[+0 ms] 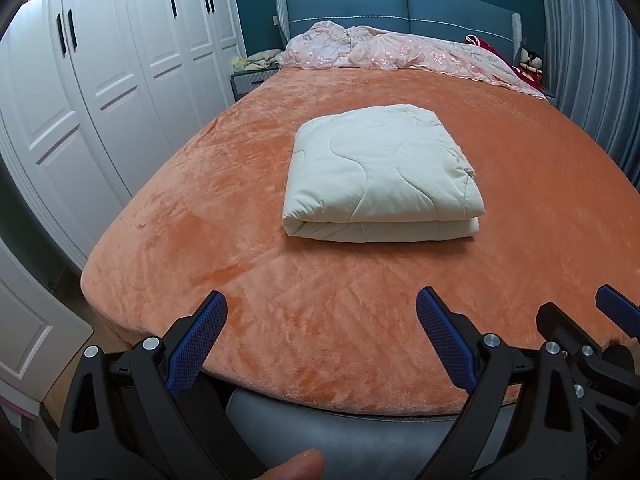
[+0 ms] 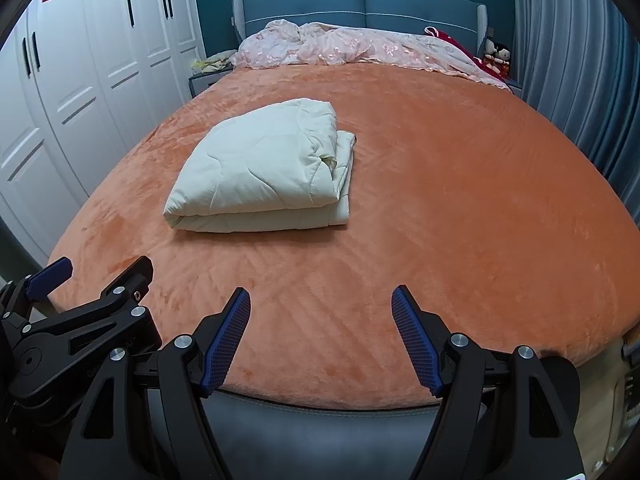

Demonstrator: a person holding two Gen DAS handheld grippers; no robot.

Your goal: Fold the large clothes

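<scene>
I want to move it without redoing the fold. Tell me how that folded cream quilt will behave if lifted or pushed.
The cream quilt looks puffy and quilted, so probably light for its bulk and floppy. Its layers lie loosely stacked, with open edges on the right side, so lifting one edge would likely unfold it. Pushed across the plush orange bedspread, it may drag and bunch rather than slide.

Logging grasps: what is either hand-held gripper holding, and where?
Nothing. Left hand-held gripper and right hand-held gripper are open, short of the folded cream quilted blanket.
</scene>
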